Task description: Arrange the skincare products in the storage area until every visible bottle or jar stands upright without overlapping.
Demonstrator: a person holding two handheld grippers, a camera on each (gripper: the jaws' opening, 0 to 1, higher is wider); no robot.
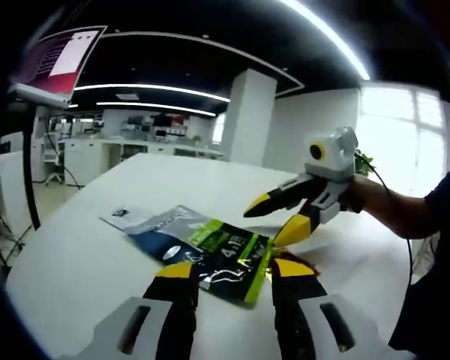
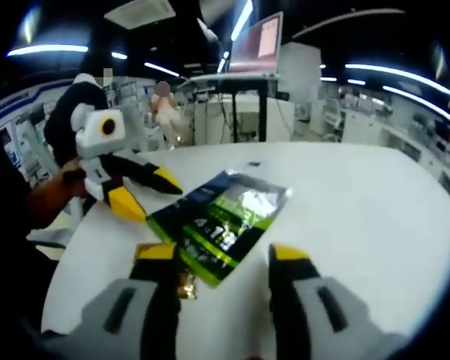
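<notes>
bright ceiling strip lights (image 1: pixel 326 34) | window (image 1: pixel 401 139) overexposed | table (image 2: pixel 360 217) glare | fisheye edge warp | soft blur

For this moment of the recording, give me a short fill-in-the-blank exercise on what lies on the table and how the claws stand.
1. The dark blue and green pouch lies ____ on the white table.
2. Both the left claw and the right claw have their jaws ____.
3. The tips of each claw are coloured ____.

Missing words: flat; open; yellow

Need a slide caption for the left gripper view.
Both open grippers, left and right, flank a flat foil pouch on a white table.
</notes>
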